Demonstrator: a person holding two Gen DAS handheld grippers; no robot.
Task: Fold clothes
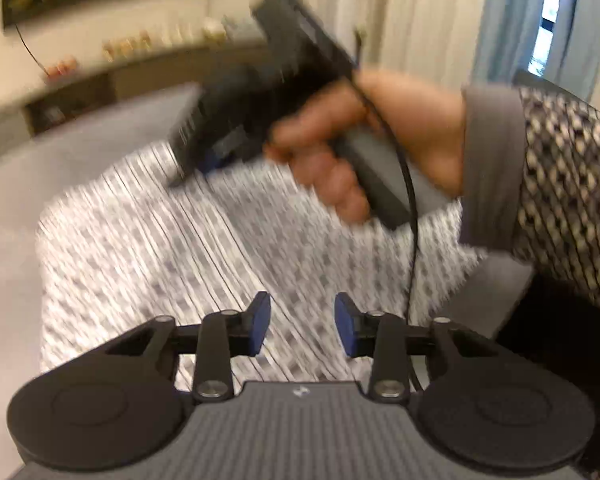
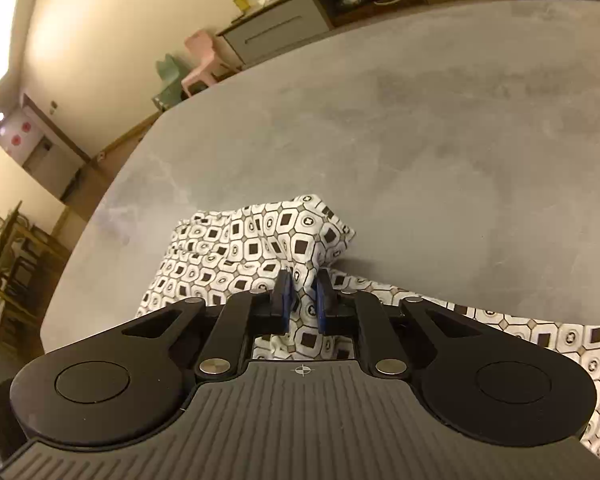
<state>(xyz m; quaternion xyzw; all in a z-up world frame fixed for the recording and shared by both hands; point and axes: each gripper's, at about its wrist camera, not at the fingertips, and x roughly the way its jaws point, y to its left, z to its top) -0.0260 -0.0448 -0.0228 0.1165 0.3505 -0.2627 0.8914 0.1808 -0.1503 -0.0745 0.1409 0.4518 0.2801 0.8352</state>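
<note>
No readable text, label, brand or number in either view; left view motion-blurred.

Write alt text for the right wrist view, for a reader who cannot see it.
The right gripper has its blue-padded fingers closed on a bunched fold of a white garment with a black-square pattern, lifted slightly off a grey table. Behind are a cream wall, a grey cabinet and a pink chair.

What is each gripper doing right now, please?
Left gripper: open, holding nothing.
Right gripper: shut on the patterned cloth.
</note>
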